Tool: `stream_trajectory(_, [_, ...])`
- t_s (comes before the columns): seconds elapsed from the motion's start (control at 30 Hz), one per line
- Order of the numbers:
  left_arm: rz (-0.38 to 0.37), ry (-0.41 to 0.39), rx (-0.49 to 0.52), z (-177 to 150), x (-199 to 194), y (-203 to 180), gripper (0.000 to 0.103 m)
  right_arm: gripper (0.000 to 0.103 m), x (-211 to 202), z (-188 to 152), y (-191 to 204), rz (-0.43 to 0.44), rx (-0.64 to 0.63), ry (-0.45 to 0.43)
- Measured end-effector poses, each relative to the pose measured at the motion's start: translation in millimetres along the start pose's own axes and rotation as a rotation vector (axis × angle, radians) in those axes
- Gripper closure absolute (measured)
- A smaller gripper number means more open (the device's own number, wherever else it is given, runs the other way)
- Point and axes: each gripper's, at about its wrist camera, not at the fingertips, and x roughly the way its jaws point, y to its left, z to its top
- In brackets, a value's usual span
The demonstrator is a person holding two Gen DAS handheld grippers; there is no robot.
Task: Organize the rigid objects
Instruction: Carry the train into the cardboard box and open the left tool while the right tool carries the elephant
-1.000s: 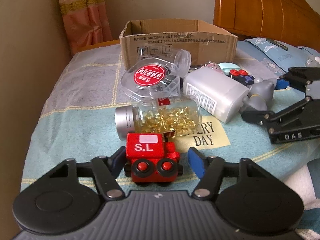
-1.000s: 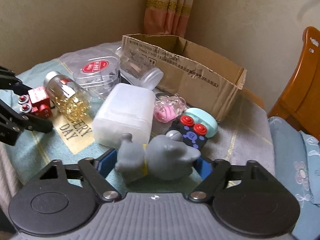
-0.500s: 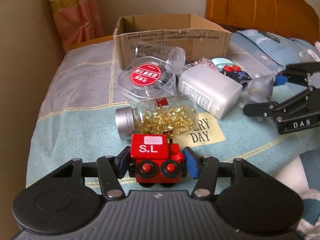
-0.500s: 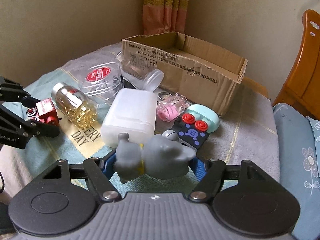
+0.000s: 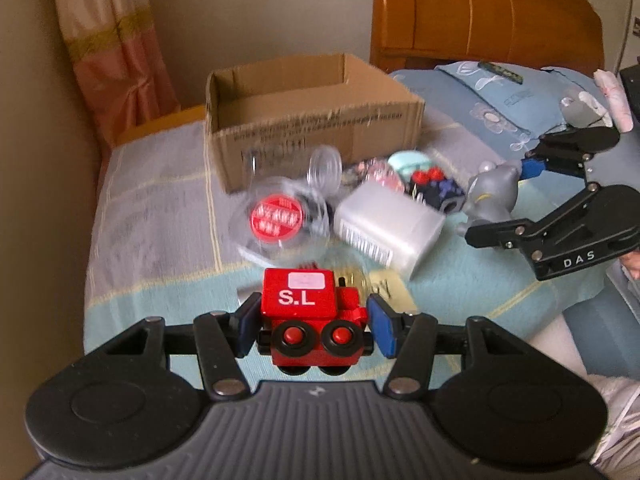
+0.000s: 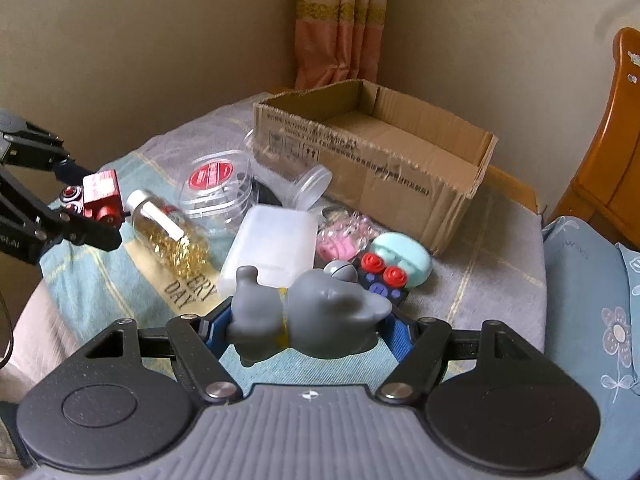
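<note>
Red toy train (image 5: 314,320) clamped between the blue pads (image 5: 382,330) of the left gripper (image 5: 314,330), lifted clear of the bed cover, wheels facing the camera, "S.L" on its roof. Grey rubber animal figure (image 6: 308,320) pinched sideways in the right gripper (image 6: 308,330), jaws closed on its body at a middling width, also raised off the cover.

Below and beyond, on the pale blue and grey bedspread (image 6: 480,280), the remaining clutter: glass bottle of yellow capsules (image 6: 170,228) lying on its side at ten o'clock from the grey figure; white plastic bottle (image 6: 276,244) flat at twelve o'clock, just behind the figure; clear tub with red round label (image 6: 216,184) at eleven o'clock, beside the capsule bottle; clear cylindrical jar (image 6: 308,184) tipped over against the box front. Pink clear keychain charm (image 6: 344,236), mint-green case (image 6: 404,252) and dark gamepad toy with red buttons (image 6: 380,276) bunched together at one o'clock.

Open cardboard box (image 6: 380,152) at twelve to one o'clock behind the pile, standing on the bed, its floor bare as far as visible.

Farther out: pink curtain (image 6: 340,24) in the wall corner at twelve o'clock, wooden headboard (image 5: 480,12) at two o'clock in the left wrist view, blue flowered pillow (image 5: 500,96) beneath it.
</note>
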Motion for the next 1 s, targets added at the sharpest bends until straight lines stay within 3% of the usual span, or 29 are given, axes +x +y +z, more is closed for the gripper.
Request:
stream_trajectory(0.2, [-0.026,-0.025,0.02,40.8,2.7,8.9,0.048,0.025,-8.3,29.5,-17.1,-0.013,0.019,-0.041])
stream_trajectory(0.43, [0.007,-0.069,0.043,102.6,28.7,18.0,0.048,0.025,1.0,73.0,-41.9,-0.036,0.048,-0.066])
stream_trajectory(0.77, [0.065,-0.051,-0.007,196.1,101.1,56.9,0.048,0.025,33.5,121.2,-78.4,-0.074,0.071,-0.068])
stream_trajectory(1.0, [0.112,-0.016,-0.029,235.1,145.8,67.8,0.048,0.025,53.8,136.4,-100.5,-0.093,0.098,-0.046])
